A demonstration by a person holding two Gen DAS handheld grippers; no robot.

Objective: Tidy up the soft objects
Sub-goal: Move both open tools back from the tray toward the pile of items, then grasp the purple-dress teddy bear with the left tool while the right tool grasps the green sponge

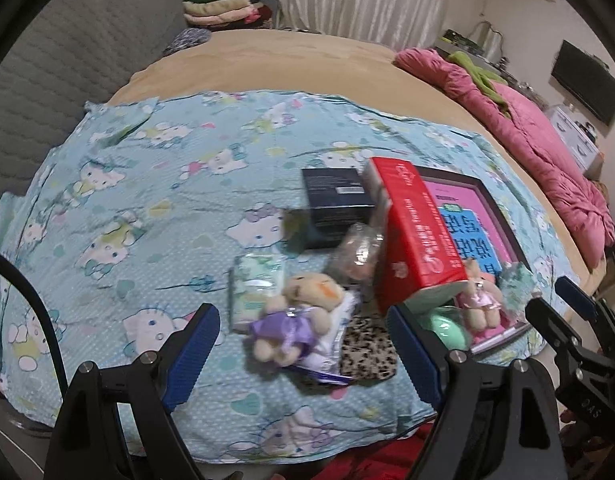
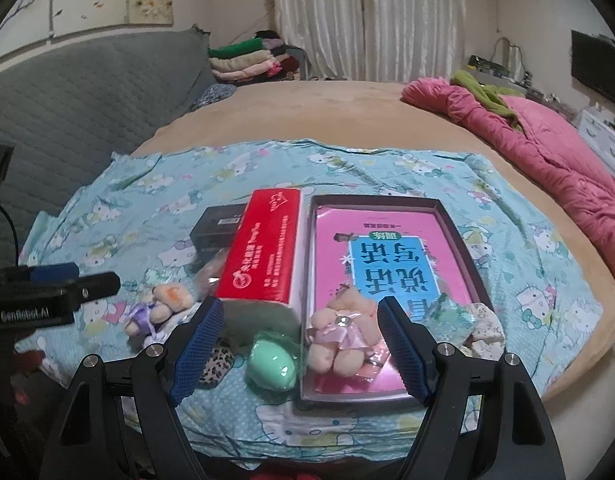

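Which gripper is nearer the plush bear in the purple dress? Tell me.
Left. The left gripper frames the purple-dress bear between its open fingers. The right gripper sits off to the bear's right, over the pink-dress bear.

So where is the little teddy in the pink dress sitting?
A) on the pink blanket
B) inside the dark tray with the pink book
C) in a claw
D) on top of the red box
B: the teddy in the pink dress lies on the pink book inside the dark tray, beside the red box, with both claws open and holding nothing.
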